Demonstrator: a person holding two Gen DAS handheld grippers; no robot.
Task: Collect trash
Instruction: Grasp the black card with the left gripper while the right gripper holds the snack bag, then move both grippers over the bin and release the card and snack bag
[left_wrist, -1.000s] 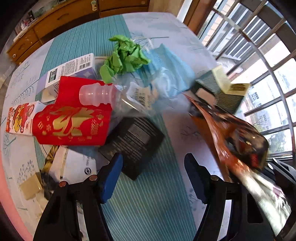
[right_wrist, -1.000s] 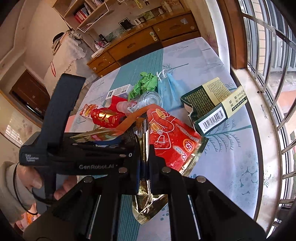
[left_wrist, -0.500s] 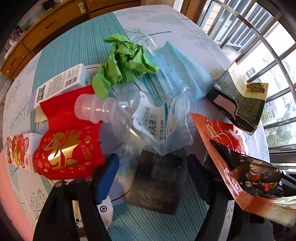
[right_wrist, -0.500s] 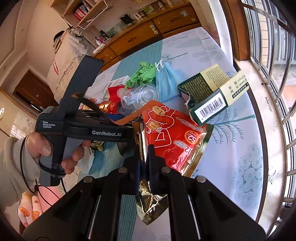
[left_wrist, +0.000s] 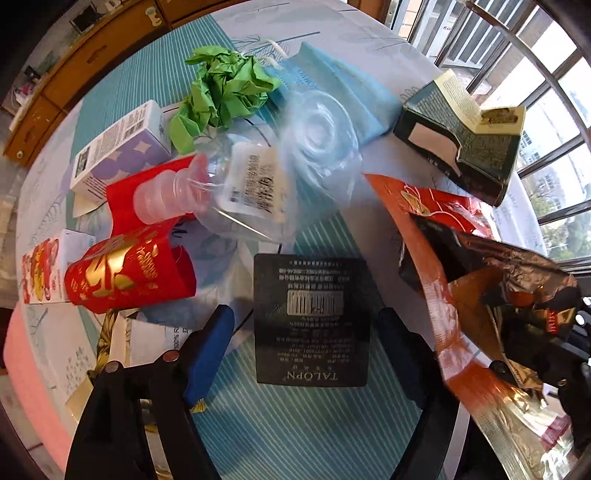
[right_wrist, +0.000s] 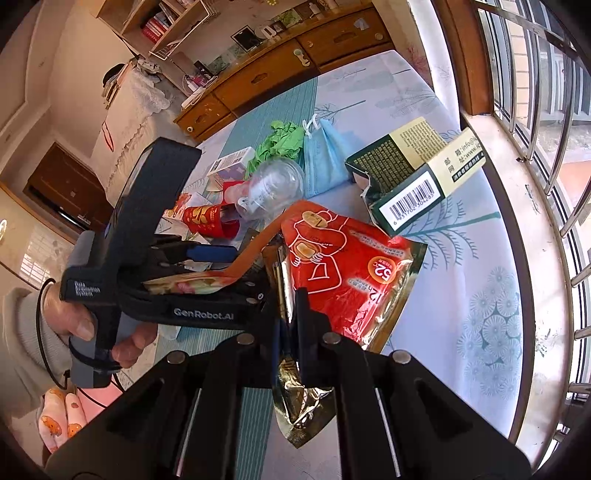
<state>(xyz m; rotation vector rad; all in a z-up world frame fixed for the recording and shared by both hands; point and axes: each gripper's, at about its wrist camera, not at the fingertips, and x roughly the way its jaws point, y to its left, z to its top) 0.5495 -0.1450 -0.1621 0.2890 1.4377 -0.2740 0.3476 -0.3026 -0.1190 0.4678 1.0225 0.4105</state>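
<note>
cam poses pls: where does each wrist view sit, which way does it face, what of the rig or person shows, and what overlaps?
Left wrist: above the table, looking down between open blue-padded fingers at the flat black barcoded packet; shows only its own gripper.
Right wrist: low at the table edge, facing the wooden sideboard; shows its gripper shut on the red foil pouch, plus the left hand.
Shared: pouch, crushed clear plastic bottle, green-and-cream carton.
</note>
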